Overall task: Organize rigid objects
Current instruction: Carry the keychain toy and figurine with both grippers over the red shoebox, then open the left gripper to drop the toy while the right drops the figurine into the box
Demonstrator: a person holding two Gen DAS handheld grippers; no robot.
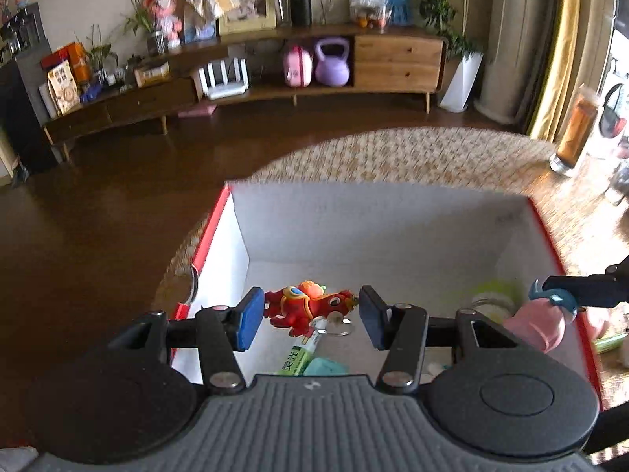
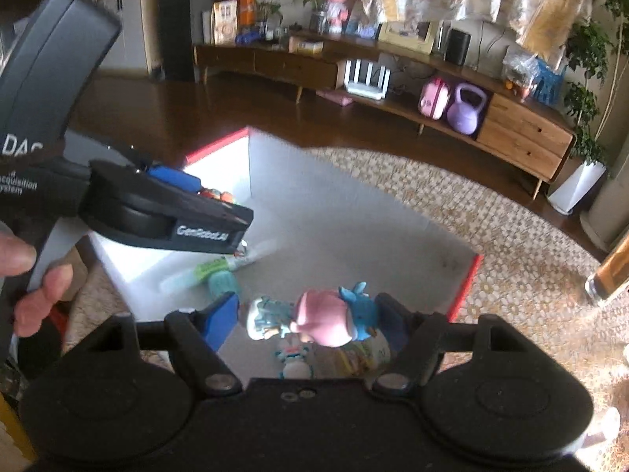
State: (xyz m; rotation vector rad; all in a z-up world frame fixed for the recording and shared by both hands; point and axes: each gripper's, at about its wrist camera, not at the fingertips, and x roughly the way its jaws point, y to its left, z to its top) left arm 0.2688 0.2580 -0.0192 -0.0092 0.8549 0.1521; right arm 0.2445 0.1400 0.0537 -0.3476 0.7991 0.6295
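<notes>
We find the left gripper [image 1: 310, 316] spread, the red horse toy [image 1: 308, 306] between its pads, apparently loose, over the white box [image 1: 354, 228]. The right gripper [image 2: 310, 322] seems released around a pink-and-blue figurine [image 2: 334, 318] above the box's near right.

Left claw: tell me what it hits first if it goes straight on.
Probably the red toy horse, between the left claw's open fingers, then the white box floor or far wall; depth is unclear.
</notes>
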